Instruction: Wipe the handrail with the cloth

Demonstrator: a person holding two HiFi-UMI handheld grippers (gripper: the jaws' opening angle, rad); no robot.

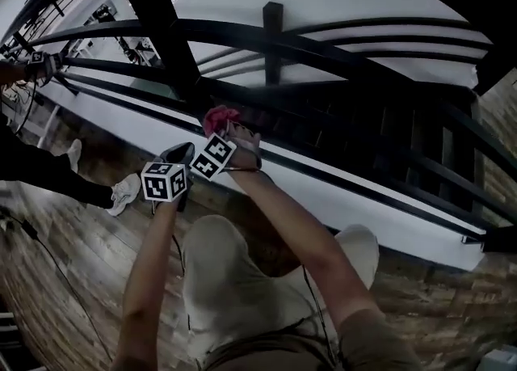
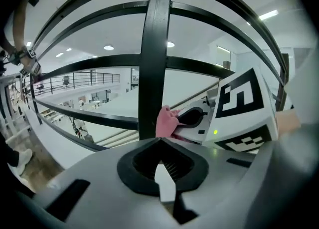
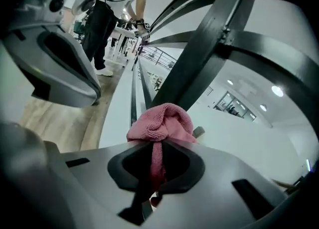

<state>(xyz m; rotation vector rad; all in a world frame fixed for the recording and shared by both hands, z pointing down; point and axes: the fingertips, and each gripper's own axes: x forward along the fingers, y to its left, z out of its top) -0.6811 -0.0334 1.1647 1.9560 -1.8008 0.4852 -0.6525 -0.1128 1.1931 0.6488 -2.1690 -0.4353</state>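
Right hand-held gripper (image 1: pixel 229 128) is facing the black handrail (image 1: pixel 234 31), which is running left to right just beyond it, and is clamping the bunched pink cloth (image 1: pixel 220 117), while the left hand-held gripper (image 1: pixel 181 153) is hanging beside it, jaws together on nothing.

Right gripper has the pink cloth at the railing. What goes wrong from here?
1. Only a thin fold of the cloth is pinched in the right gripper. The bunched rest may snag on a railing bar and pull free.
2. The left gripper, shut with nothing in it, sits right beside the right one. The two may knock together between the bars.
3. The wad may touch only a small patch of bar per pass.
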